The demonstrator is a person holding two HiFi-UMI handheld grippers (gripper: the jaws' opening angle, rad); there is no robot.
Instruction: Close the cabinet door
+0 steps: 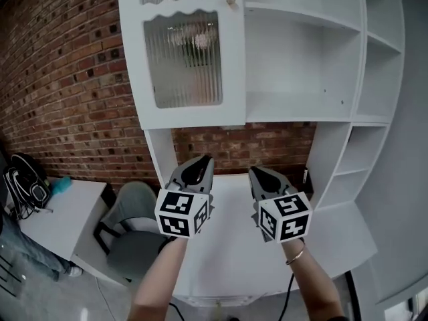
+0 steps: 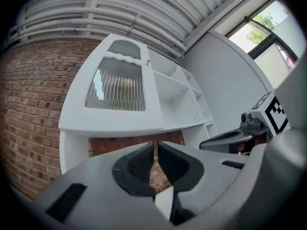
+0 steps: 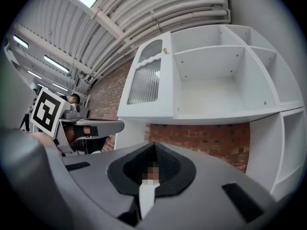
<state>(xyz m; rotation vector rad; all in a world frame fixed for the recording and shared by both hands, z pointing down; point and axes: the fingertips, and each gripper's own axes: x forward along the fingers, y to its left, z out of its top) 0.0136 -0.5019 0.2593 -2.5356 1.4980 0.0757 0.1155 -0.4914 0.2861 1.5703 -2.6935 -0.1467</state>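
Observation:
The white cabinet door (image 1: 184, 59) with a ribbed glass pane and a small knob (image 1: 231, 2) lies flush over the cabinet's left compartment; it also shows as the door (image 2: 115, 87) and the door (image 3: 146, 80). Both grippers hang low over the desk, well below the door and apart from it. My left gripper (image 1: 202, 160) points at the brick back wall, and its jaws (image 2: 155, 145) stand a narrow slit apart with nothing between them. To its right, my right gripper (image 1: 257, 172) has its tips together (image 3: 153, 145) and holds nothing.
Open white shelves (image 1: 294, 65) fill the cabinet right of the door. A white desk top (image 1: 227, 253) lies under the grippers. A grey chair (image 1: 130, 233) stands at the left, beside a side table (image 1: 57, 212) with a bag (image 1: 23, 182). A brick wall (image 1: 60, 79) is behind.

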